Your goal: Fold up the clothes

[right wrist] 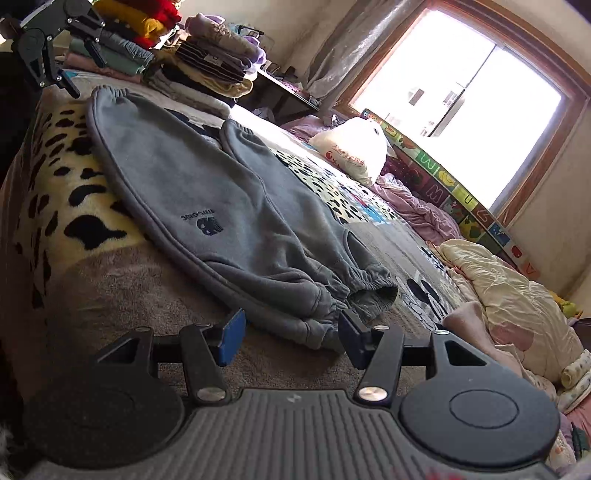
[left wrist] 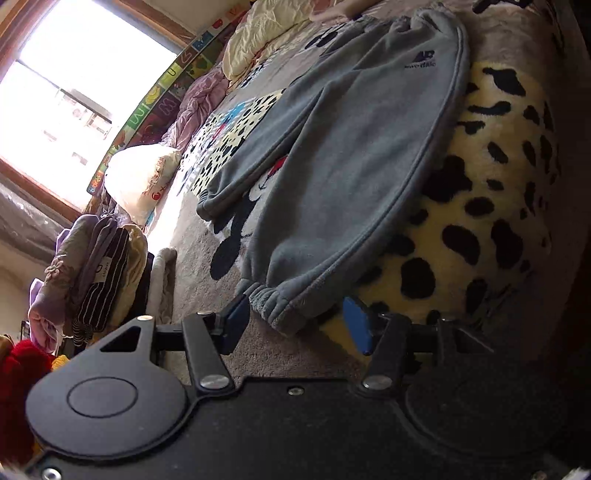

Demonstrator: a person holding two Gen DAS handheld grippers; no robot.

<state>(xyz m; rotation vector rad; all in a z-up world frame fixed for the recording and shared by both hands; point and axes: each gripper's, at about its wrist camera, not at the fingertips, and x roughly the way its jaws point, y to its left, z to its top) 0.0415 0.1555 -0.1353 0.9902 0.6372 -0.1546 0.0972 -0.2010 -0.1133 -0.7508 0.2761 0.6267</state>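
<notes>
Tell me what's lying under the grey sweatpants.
The grey sweatpants lie flat on a plush blanket with black spots on cream and cartoon prints, visible all round their edges. Whatever part of the print sits directly beneath them is covered.

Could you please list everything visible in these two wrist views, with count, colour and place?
sweatpants: one, grey, laid flat on the bed, dark logo near the waistband.
blanket: one, yellow with black spots and cartoon print, under the sweatpants.
folded clothes stack: one pile, mixed purple, striped, yellow, at the bed's far end.
red and yellow items: count unclear, behind the pile.
plastic bag: one, white, near the window.
quilt: one, cream, crumpled on the bed.
alphabet mat: one, multicoloured, along the window wall.
window: one, wooden frame.
left gripper: black, blue pads, open at a leg cuff.
right gripper: same, open at the waistband.
</notes>
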